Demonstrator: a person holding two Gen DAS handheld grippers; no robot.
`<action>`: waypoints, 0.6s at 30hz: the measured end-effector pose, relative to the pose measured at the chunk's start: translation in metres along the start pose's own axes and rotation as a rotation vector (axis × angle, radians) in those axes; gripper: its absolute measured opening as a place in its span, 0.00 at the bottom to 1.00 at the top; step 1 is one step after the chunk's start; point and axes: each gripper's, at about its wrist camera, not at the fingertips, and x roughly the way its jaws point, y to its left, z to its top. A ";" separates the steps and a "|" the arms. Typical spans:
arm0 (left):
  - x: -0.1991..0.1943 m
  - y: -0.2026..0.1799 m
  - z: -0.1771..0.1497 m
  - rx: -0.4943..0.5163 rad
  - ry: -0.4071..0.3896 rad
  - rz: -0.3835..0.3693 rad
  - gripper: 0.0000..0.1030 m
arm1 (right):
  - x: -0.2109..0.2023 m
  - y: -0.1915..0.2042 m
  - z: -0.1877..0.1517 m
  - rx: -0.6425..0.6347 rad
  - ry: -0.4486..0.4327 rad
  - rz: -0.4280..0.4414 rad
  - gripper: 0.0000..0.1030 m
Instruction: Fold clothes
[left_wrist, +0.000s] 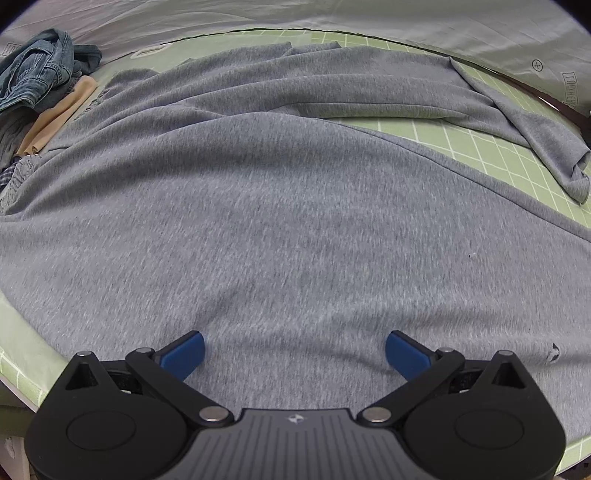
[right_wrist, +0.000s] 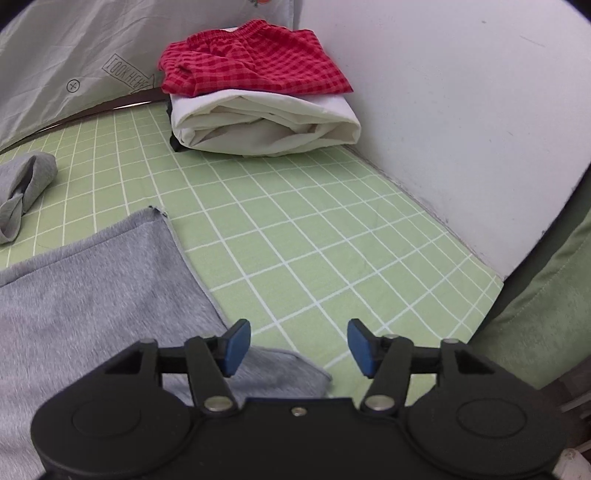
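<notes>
Your left gripper (left_wrist: 294, 350) was spread wide and pointed down over the grey shirt (left_wrist: 280, 229), with nothing held between its blue pads (left_wrist: 186, 352). The shirt lay across most of the green checked sheet (left_wrist: 491, 147), and one sleeve (left_wrist: 532, 133) trailed off toward the far right, folded back on itself at the end. A pile of denim (left_wrist: 40, 74) sat at the far left edge, with a tan garment (left_wrist: 55, 118) just beside it.

Your right gripper (right_wrist: 299, 347) was also open and held nothing. Its left pad (right_wrist: 236, 347) stood over the shirt's near corner (right_wrist: 280, 373), its right pad over bare sheet (right_wrist: 332, 236). Against the white wall (right_wrist: 461, 110) lay a folded white cloth (right_wrist: 266, 125) with red checked shorts (right_wrist: 255, 62) on top.
</notes>
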 end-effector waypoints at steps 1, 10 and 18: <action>-0.001 0.005 -0.001 -0.014 0.002 0.002 1.00 | -0.002 0.007 0.004 -0.013 -0.008 0.007 0.80; -0.024 0.085 0.023 -0.188 -0.069 0.071 1.00 | -0.018 0.084 0.020 -0.084 -0.020 0.167 0.97; -0.022 0.164 0.087 -0.277 -0.108 0.133 1.00 | -0.039 0.171 0.032 -0.146 -0.019 0.254 0.97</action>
